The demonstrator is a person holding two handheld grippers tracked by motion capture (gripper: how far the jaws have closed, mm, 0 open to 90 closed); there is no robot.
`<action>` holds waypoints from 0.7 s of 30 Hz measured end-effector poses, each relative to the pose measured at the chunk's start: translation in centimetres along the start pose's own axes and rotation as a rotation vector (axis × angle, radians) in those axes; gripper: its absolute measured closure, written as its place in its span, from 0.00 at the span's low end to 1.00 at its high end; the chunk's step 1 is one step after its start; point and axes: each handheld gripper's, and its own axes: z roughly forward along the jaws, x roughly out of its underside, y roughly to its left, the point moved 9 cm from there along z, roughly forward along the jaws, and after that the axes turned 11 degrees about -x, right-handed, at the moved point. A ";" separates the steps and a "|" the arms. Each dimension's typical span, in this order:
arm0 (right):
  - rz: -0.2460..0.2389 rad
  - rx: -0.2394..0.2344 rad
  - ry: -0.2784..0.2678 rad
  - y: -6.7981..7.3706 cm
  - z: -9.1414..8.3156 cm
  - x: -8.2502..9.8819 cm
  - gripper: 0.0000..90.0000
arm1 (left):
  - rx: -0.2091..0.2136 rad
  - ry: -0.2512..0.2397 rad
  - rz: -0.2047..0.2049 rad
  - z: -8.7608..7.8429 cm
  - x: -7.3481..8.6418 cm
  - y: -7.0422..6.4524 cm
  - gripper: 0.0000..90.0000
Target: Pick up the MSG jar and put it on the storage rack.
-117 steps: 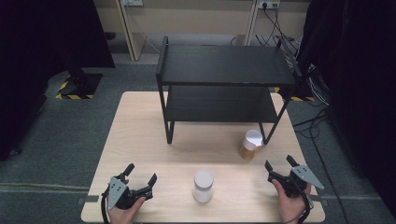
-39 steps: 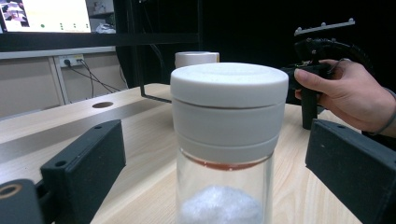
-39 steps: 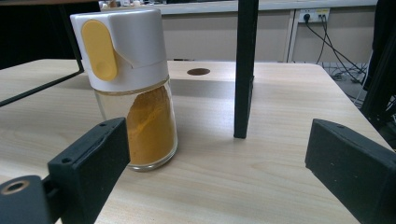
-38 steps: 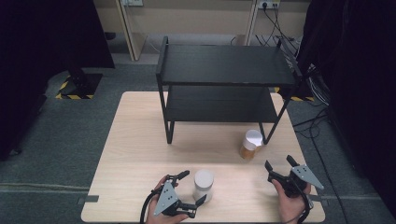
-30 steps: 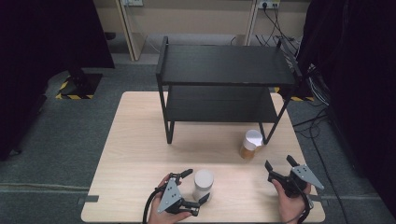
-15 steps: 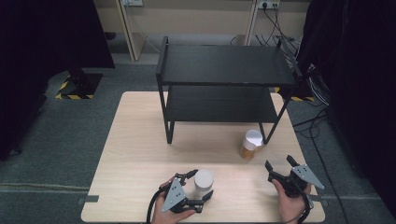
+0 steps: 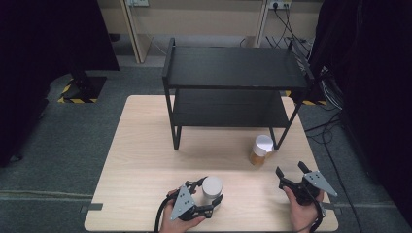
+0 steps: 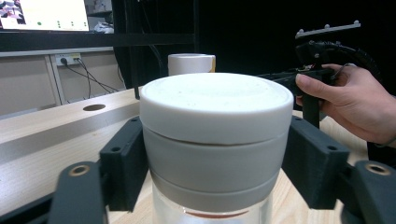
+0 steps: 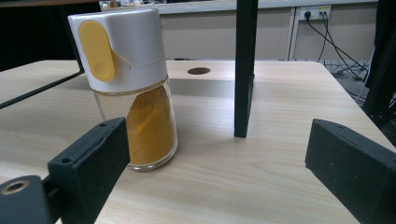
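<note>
At the near edge of the bench (image 7: 145, 145), in front of the black two-tier shelf (image 7: 233, 73), the white-capped jar (image 7: 212, 188) stood upright between the left gripper (image 7: 210, 195) fingers (image 8: 123, 163), which had just been closing and pressed on its cap at both sides. The right gripper (image 7: 291, 172) sat well to the right, its fingers wide apart and empty, aimed at the yellow spice jar (image 9: 133, 93) farther off.

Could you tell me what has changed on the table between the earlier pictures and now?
The left gripper came in from the table's left corner to the white-capped jar, and its jaws have just been closing around the cap. The right gripper, the spice jar and the black shelf stayed put.
</note>
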 end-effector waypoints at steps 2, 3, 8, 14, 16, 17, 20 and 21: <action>0.000 0.000 -0.001 0.0 0.0 0.0 0.07 | -0.001 0.001 -0.004 0.0 0.0 0.1 0.37; 0.000 0.000 -0.001 0.0 0.0 0.0 0.07 | -0.004 0.003 -0.001 0.0 -0.1 0.0 0.37; -0.002 0.000 0.000 0.0 0.0 0.0 0.07 | -0.011 0.008 -0.004 0.0 -0.2 -0.1 0.37; 0.000 -0.001 0.000 0.0 0.0 0.0 0.07 | -0.014 0.016 -0.003 0.0 -0.3 -0.2 0.37; 0.000 -0.001 -0.001 0.0 0.0 0.0 0.07 | -0.016 0.017 -0.006 0.0 -0.4 -0.2 0.37; 0.000 -0.001 -0.001 0.0 0.0 0.0 0.07 | -0.017 0.021 -0.005 -0.1 -0.4 -0.2 0.37; 0.001 -0.001 0.000 0.0 0.0 0.0 0.07 | -0.020 0.031 -0.010 -0.1 -0.6 -0.2 0.37; 0.002 -0.001 0.000 0.0 0.0 0.0 0.07 | -0.020 0.032 -0.016 -0.1 -0.6 -0.1 0.37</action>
